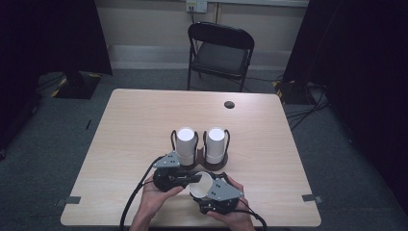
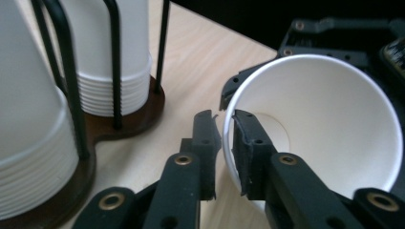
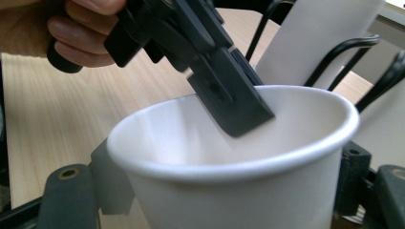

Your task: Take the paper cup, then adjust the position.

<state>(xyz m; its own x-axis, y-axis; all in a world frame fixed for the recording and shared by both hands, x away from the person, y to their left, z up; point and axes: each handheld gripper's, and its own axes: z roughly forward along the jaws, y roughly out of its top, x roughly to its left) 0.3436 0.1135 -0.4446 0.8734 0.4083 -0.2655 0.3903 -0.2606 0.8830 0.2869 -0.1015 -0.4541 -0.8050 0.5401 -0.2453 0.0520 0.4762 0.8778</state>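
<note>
Paper cup (image 1: 201, 185) held between my two grippers, just before the cup rack (image 1: 219, 164)

My right gripper (image 3: 229, 191) clasps its body; my left gripper (image 2: 224, 138) straddles its rim, jaws slightly parted, one inside, one outside.

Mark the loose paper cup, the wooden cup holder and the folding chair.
loose paper cup (image 2: 329, 124), left gripper view, on its inner wall.
wooden cup holder (image 2: 138, 119), left gripper view, on the dark base's edge.
folding chair (image 1: 220, 57), high view, on the seat.

stacks of cups (image 1: 186, 142): 2 | loose cup (image 1: 201, 185): 1 | cup holder (image 1: 215, 165): 1 | grippers (image 1: 189, 178): 2 | table (image 1: 139, 120): 1 | chair (image 1: 220, 50): 1
</note>
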